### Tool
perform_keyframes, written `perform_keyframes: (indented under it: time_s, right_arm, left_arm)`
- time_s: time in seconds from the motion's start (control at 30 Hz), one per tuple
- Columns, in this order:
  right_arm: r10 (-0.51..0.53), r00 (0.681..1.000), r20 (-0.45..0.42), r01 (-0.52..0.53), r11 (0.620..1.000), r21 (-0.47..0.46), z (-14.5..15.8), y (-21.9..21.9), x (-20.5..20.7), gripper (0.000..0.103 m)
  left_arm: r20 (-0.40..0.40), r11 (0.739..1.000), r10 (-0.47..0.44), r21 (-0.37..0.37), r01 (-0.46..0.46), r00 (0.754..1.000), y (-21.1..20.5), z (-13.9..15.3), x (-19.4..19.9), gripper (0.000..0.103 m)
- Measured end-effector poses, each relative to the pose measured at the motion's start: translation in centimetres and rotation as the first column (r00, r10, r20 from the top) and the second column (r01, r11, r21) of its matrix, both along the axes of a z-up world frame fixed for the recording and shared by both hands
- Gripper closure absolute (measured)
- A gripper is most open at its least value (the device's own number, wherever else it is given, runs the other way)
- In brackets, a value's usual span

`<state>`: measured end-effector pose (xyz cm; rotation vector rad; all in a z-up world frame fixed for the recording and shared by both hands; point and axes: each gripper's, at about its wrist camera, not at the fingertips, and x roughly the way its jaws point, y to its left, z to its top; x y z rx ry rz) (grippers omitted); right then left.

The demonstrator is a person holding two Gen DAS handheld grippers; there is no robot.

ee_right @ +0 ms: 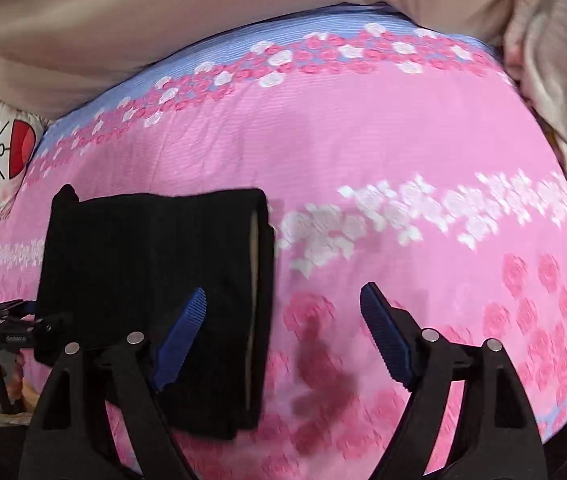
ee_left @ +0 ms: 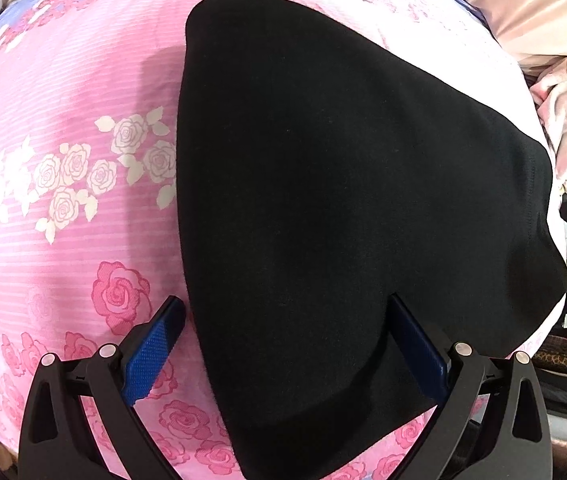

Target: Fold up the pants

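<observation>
Black knit pants (ee_right: 151,280), folded compact on the pink rose-print bedsheet (ee_right: 383,140), lie under the wide-open, empty left claw (ee_left: 283,332). Right claw (ee_right: 283,316), open and empty, hangs beside them. Folding looks finished; next, probably only smoothing.

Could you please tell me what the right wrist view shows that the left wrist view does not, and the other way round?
Only the right wrist view shows the cartoon-face pillow, the pale layered edge of the folded pants, and the open right hand-held gripper over bare sheet. Only the left wrist view shows the open left hand-held gripper straddling the pants' near edge, close up. Both show the black pants lying on the pink rose sheet, with beige bedding behind.
</observation>
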<state>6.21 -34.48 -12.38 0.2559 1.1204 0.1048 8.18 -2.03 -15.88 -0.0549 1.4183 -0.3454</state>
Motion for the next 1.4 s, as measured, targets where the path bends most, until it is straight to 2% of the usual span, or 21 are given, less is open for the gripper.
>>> perform_keyframes:
  time_s: [0.07,0.17,0.23,0.4,0.43,0.47,0.57,0.6,0.63,0.73,0.9,0.93,1.0,1.07,1.1,1.13,1.17,1.2,1.23,1.3,1.4]
  right_arm:
    - [0.019,0.997,-0.076,-0.019,1.000,-0.001,-2.2,1.4,0.8,0.031]
    - [-0.080,0.990,-0.113,0.099,0.980,0.171,-3.2,-0.7,-0.5,0.027]
    - [-0.054,0.987,-0.154,0.097,0.953,0.288,-3.9,-0.8,-2.1,0.027]
    - [-0.042,0.990,-0.137,0.086,0.939,0.333,-5.1,-0.5,-4.1,0.028]
    - [-0.032,0.989,-0.144,0.083,0.928,0.364,-5.2,-0.4,-3.9,0.045]
    - [-0.017,0.987,-0.163,0.083,0.909,0.409,-5.7,-0.3,-3.8,0.055]
    - [-0.024,0.986,-0.165,0.088,0.916,0.392,-5.5,0.1,-3.9,0.058]
    - [-0.032,0.985,-0.171,0.101,0.906,0.410,-5.5,0.0,-3.9,0.061]
    - [-0.037,0.985,-0.171,0.107,0.903,0.417,-5.4,0.0,-3.9,0.065]
    - [-0.040,0.987,-0.157,0.102,0.907,0.409,-5.0,0.3,-3.7,0.073]
    - [-0.057,0.987,-0.152,0.121,0.886,0.448,-4.8,-0.1,-3.9,0.074]
    - [-0.059,0.985,-0.160,0.126,0.885,0.448,-5.2,-0.1,-3.9,0.069]
    - [-0.075,0.982,-0.171,0.141,0.896,0.421,-5.9,-0.3,-4.0,0.048]
    - [-0.086,0.983,-0.164,0.150,0.889,0.434,-6.1,-0.3,-3.9,0.043]
    - [-0.087,0.983,-0.160,0.149,0.889,0.432,-6.1,-0.1,-3.9,0.044]
    - [-0.071,0.984,-0.163,0.139,0.881,0.452,-6.2,0.1,-3.8,0.060]
    - [-0.078,0.982,-0.172,0.151,0.873,0.463,-6.3,0.1,-3.7,0.063]
    - [-0.079,0.982,-0.173,0.152,0.873,0.463,-6.2,0.1,-3.6,0.067]
    - [-0.077,0.983,-0.166,0.147,0.876,0.460,-5.7,0.2,-3.5,0.071]
    - [-0.085,0.983,-0.163,0.151,0.879,0.453,-4.7,0.4,-3.6,0.073]
    - [-0.082,0.988,-0.130,0.134,0.877,0.462,-2.5,0.7,-3.6,0.075]
  left_arm:
    - [-0.002,1.000,-0.004,0.002,0.004,1.000,0.3,0.0,-0.5,0.005]
    - [-0.016,1.000,-0.004,-0.025,0.003,1.000,0.6,-0.2,-0.4,0.005]
    - [-0.008,0.999,-0.008,-0.049,0.007,1.000,1.1,-0.3,-0.4,0.005]
    - [0.030,0.997,-0.027,-0.071,0.029,0.999,1.3,-0.2,-1.1,0.005]
    - [0.029,0.997,-0.027,-0.077,0.030,0.999,1.6,-0.3,-1.4,0.007]
    - [0.028,0.996,-0.028,-0.079,0.031,0.999,1.8,-0.3,-1.5,0.008]
    - [0.029,0.993,-0.036,-0.111,0.039,0.999,2.2,0.0,-1.7,0.024]
    - [0.024,0.990,-0.041,-0.137,0.044,0.999,2.2,0.1,-1.7,0.042]
    - [0.005,0.983,-0.039,-0.181,0.039,0.999,2.2,0.2,-1.7,0.052]
    - [-0.007,0.978,-0.025,-0.208,0.023,1.000,2.5,0.6,-1.6,0.062]
    - [-0.017,0.967,-0.014,-0.255,0.009,1.000,4.1,1.5,-1.9,0.066]
    - [-0.019,0.968,-0.015,-0.250,0.009,1.000,4.2,1.5,-1.8,0.066]
    - [-0.031,0.973,-0.014,-0.233,0.006,0.999,4.4,0.9,-1.7,0.061]
    - [-0.037,0.973,0.001,-0.230,-0.010,0.999,4.2,0.7,-1.4,0.049]
    - [-0.049,0.974,0.011,-0.226,-0.022,0.999,4.4,0.2,-1.4,0.039]
    - [-0.037,0.972,0.019,-0.235,-0.027,0.999,4.4,0.2,-1.6,0.037]
    - [-0.028,0.972,0.014,-0.235,-0.020,1.000,4.1,0.2,-1.7,0.037]
    - [-0.018,0.975,0.004,-0.221,-0.007,1.000,3.8,0.3,-1.9,0.039]
    - [-0.011,0.974,-0.009,-0.225,0.006,1.000,3.6,0.5,-2.0,0.055]
    - [-0.008,0.973,-0.008,-0.232,0.006,1.000,3.6,1.1,-1.9,0.066]
    - [0.001,0.968,-0.007,-0.252,0.007,1.000,3.9,2.8,-1.9,0.070]
